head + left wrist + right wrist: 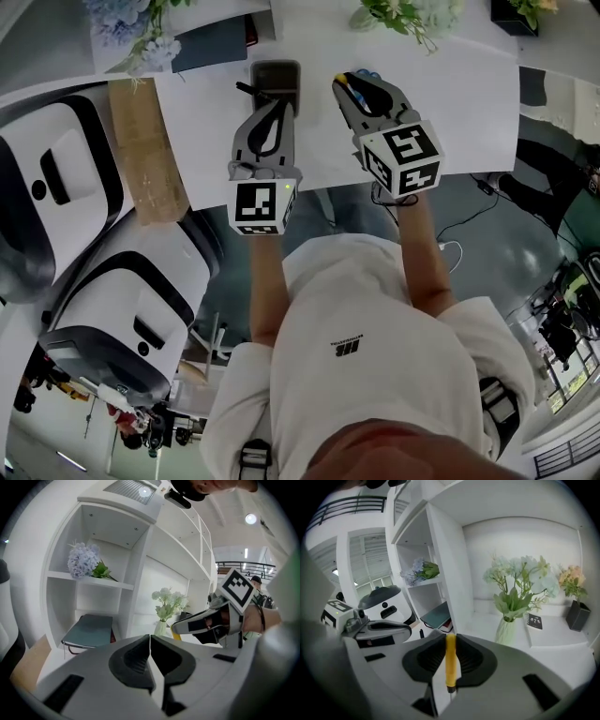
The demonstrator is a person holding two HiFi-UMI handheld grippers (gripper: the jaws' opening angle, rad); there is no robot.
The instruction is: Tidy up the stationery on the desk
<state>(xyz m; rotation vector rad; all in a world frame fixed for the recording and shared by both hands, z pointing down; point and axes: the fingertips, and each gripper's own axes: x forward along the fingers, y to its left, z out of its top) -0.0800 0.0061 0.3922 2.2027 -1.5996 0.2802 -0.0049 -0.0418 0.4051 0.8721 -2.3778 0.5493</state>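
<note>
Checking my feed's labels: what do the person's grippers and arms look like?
Left gripper and right gripper: grey shells, black ribbed pads. The left cube and right cube are white with black square markers; the left shows a green light. The person wears a white short-sleeved T-shirt with a small black logo.

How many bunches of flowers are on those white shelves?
3. A bluish bunch lies on a raised shelf at left; a white-and-green bunch stands in a pale vase, middle; a pinkish bunch stands in a dark pot, far right. Others may be hidden.
</note>
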